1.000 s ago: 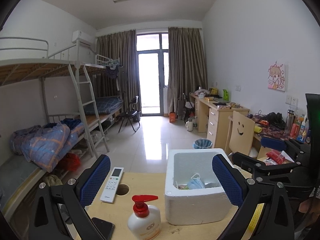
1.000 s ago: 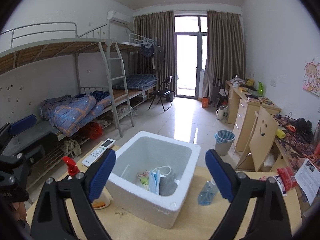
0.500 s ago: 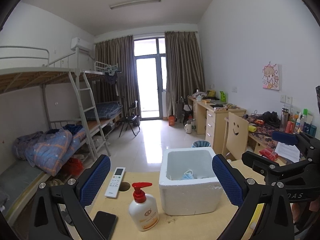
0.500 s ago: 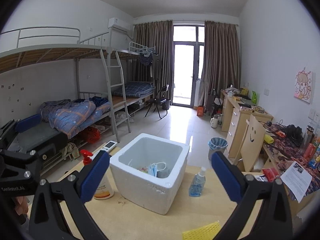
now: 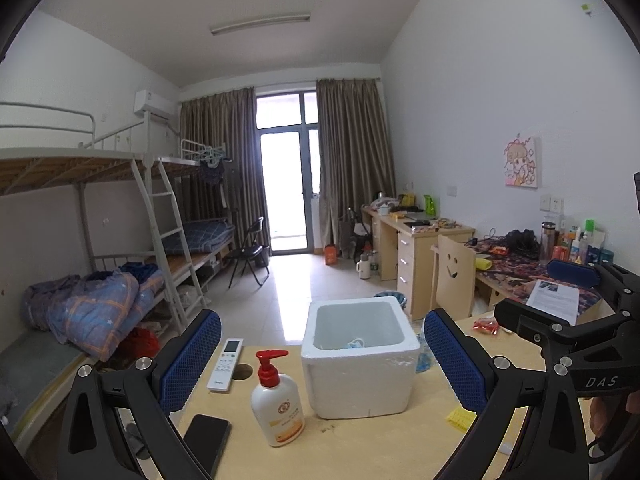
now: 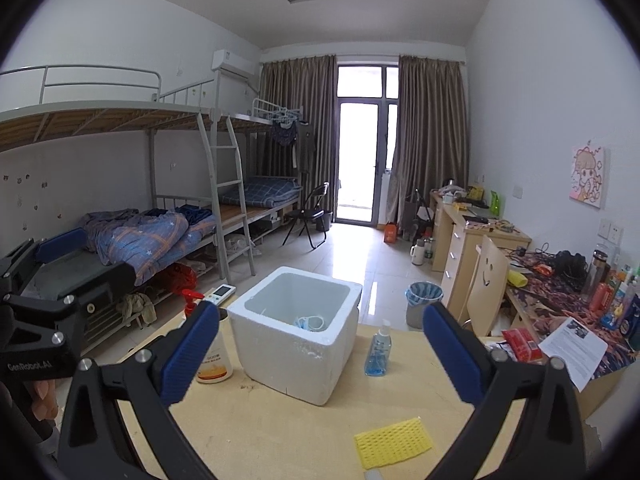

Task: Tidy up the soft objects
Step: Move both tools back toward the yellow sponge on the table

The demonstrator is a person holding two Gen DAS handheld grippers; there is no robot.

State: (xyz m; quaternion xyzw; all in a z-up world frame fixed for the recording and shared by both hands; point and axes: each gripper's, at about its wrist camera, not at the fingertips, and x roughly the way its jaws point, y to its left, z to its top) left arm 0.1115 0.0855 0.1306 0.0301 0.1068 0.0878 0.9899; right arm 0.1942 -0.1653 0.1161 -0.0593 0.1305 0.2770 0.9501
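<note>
Foam box (image 6: 298,330) looks farther off than before; both tools (image 5: 322,356) (image 6: 320,350) gape wide, empty.

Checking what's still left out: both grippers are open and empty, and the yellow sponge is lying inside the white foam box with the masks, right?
Not quite. The yellow sponge lies on the table, in front of the foam box, as the right wrist view shows. The rest holds.

Daylit dorm room, sharp fisheye views.
Light floods through the overexposed balcony door (image 6: 357,162), glaring on the tiled floor (image 6: 372,264); straight lines bow near black, vignetted corners.
</note>
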